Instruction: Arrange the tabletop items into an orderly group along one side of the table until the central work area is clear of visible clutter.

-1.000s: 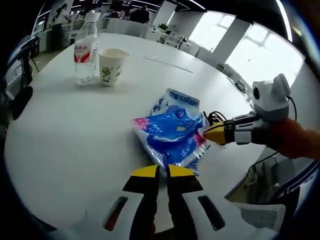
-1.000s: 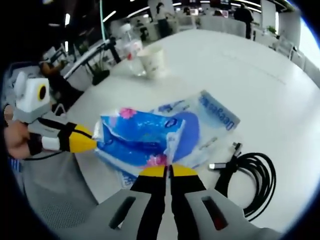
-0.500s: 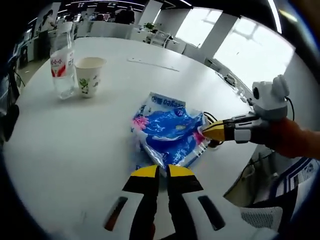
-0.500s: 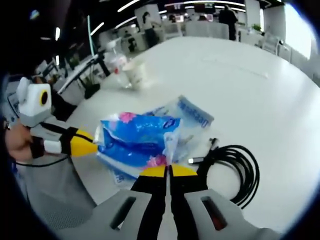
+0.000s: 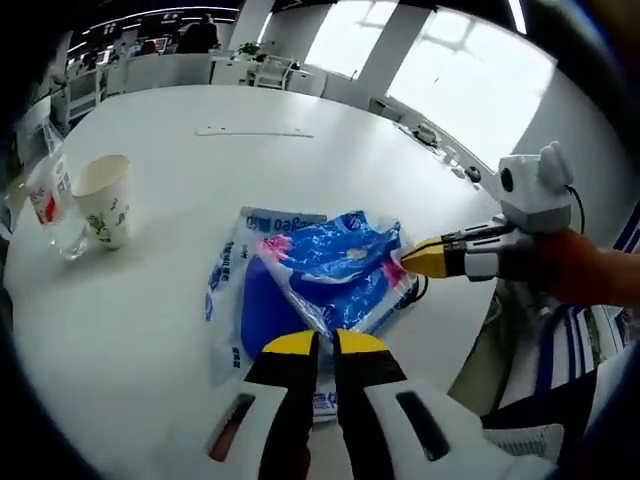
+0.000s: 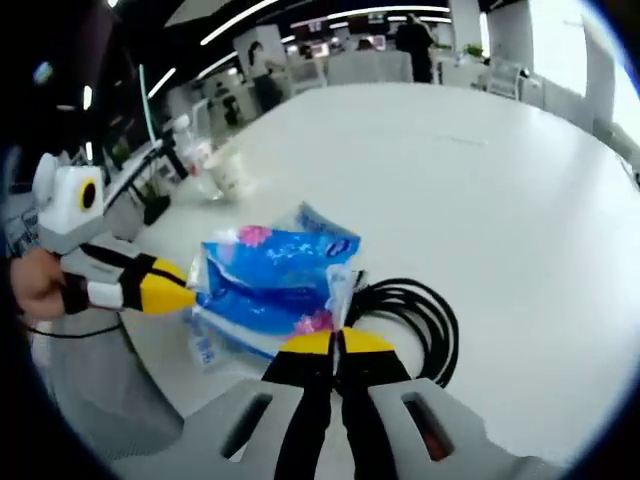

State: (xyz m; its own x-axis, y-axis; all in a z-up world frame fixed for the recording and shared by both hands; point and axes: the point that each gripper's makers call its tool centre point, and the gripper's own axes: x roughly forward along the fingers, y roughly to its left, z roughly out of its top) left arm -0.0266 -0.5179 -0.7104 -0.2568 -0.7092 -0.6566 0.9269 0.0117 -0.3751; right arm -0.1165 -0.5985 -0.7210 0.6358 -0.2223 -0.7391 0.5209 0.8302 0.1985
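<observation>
A crinkled blue packet [image 5: 335, 272] with pink flowers is held between both grippers just above the white table [image 5: 180, 130]. My left gripper [image 5: 325, 343] is shut on its near edge. My right gripper [image 5: 405, 262] comes in from the right, shut on the packet's far corner. In the right gripper view the packet [image 6: 268, 280] spans from my right gripper [image 6: 338, 342] to the left gripper [image 6: 185, 290], both shut on it. A flat blue-printed bag [image 5: 232, 300] lies on the table under the packet.
A paper cup [image 5: 103, 198] and a water bottle [image 5: 48, 190] stand together at the far left of the table. A coiled black cable [image 6: 412, 315] lies beside and partly behind the packet. The table's edge runs close to both hands.
Both grippers have stayed shut on the packet and carried it away from the cup and bottle. It now hangs over the cable, and more of the flat bag is uncovered.
</observation>
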